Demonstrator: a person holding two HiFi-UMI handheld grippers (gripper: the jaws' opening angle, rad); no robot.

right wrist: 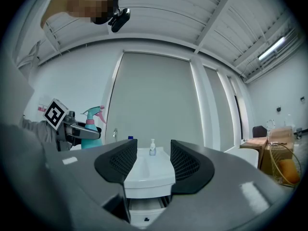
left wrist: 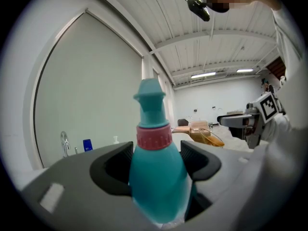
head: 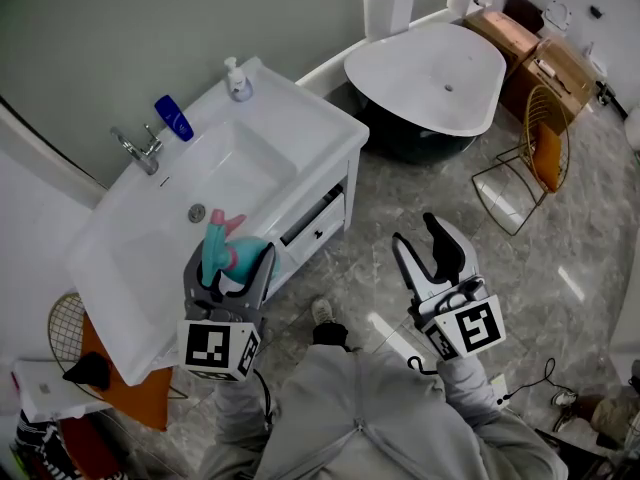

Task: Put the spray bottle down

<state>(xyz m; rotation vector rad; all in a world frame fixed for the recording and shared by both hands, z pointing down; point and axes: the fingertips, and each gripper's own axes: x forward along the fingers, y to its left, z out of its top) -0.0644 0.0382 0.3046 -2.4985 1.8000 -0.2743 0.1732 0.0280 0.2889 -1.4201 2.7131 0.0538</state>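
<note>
A teal spray bottle (head: 232,254) with a pink collar and trigger stands upright in my left gripper (head: 233,271), which is shut on its body over the front edge of the white sink (head: 250,168). In the left gripper view the spray bottle (left wrist: 156,177) fills the gap between the two dark pads (left wrist: 113,165). From the right gripper view the spray bottle (right wrist: 91,126) shows at the left, held in the air. My right gripper (head: 432,258) hangs open over the marble floor with nothing in it, its pads (right wrist: 118,162) apart and pointed at the sink cabinet (right wrist: 147,177).
A chrome faucet (head: 140,150), a blue bottle (head: 173,117) and a soap pump (head: 237,80) stand on the sink's back rim. A drawer (head: 315,218) is ajar below. A white bathtub (head: 430,73) and a wire chair (head: 530,158) lie to the right; an orange basket (head: 110,368) sits at left.
</note>
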